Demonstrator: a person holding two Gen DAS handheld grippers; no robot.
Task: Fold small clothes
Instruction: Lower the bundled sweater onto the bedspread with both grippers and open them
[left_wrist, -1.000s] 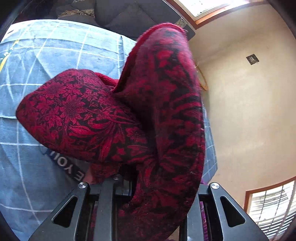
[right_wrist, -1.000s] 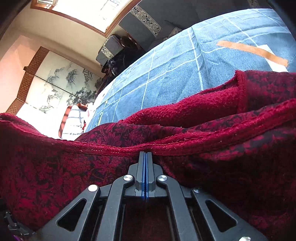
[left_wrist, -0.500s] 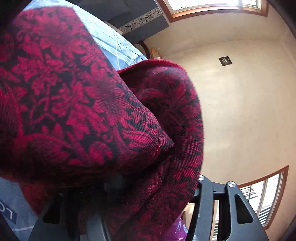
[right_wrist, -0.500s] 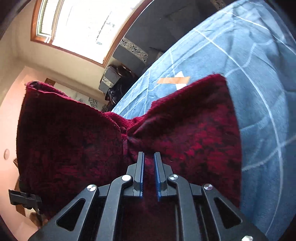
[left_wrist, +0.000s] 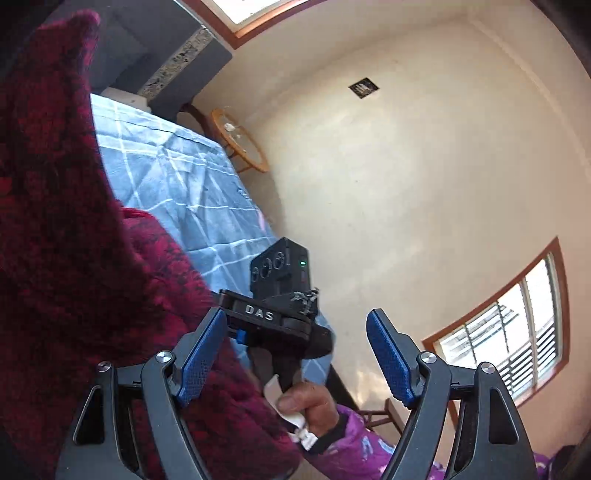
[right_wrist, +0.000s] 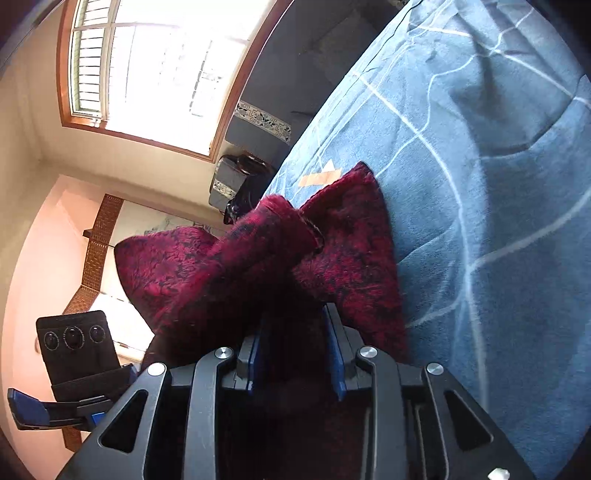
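Note:
A dark red patterned garment (right_wrist: 266, 266) hangs bunched above the blue checked bedspread (right_wrist: 480, 184). My right gripper (right_wrist: 295, 350) is shut on a thick fold of it, the blue pads held apart by the cloth. In the left wrist view the garment (left_wrist: 74, 258) fills the left side, beside my left gripper (left_wrist: 295, 354), which is open wide and holds nothing. The right gripper's body (left_wrist: 280, 306) and the hand on it show just ahead of the left fingers. The left gripper also shows in the right wrist view (right_wrist: 55, 406).
The bedspread (left_wrist: 177, 184) runs to a cream wall. A round wooden side table (left_wrist: 240, 144) stands by the bed's far corner. Dark cushions (right_wrist: 295, 85) sit at the bed's head, with an orange tape mark (right_wrist: 317, 177) on the cover and windows on both sides.
My left gripper has let go of the garment and opened wide. The right gripper has lifted the garment, which now hangs bunched from it; its pads sit wider apart on more cloth.

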